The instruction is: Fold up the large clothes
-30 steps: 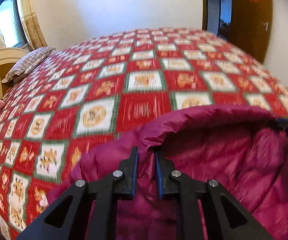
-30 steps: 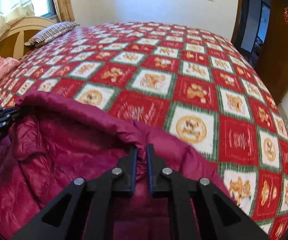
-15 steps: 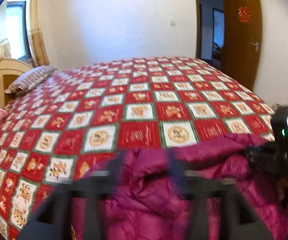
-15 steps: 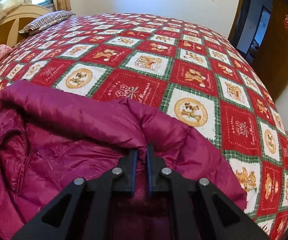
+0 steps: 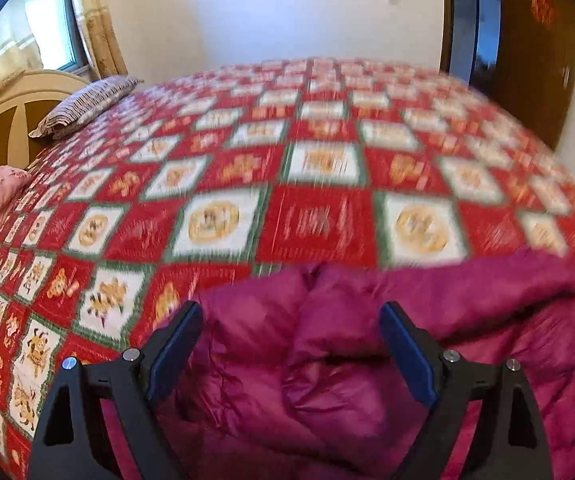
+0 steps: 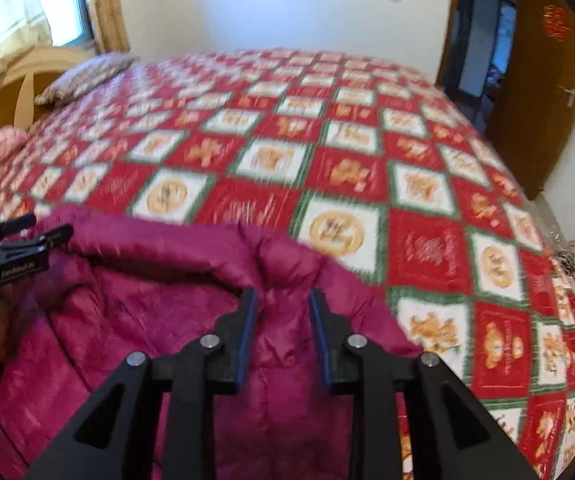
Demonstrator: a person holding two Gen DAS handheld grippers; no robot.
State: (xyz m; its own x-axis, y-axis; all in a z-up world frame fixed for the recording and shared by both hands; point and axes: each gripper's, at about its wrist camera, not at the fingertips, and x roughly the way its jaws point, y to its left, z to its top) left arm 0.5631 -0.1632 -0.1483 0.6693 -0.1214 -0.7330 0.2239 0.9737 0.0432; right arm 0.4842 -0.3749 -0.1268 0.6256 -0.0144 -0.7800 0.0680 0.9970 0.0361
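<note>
Jacket: magenta down jacket [image 5: 367, 360] lies crumpled at the near edge of the red patchwork bedspread [image 5: 311, 216].
Left gripper [image 5: 291, 320]: jaws just opened wide, released, padding bulging between the fingers untouched.
Right gripper [image 6: 281, 300]: jaws just parted, a fold of jacket [image 6: 167, 320] loose between them.

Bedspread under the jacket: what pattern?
Red and white checks with green borders and orange motifs, on the bedspread; clearest in the right wrist view.
</note>
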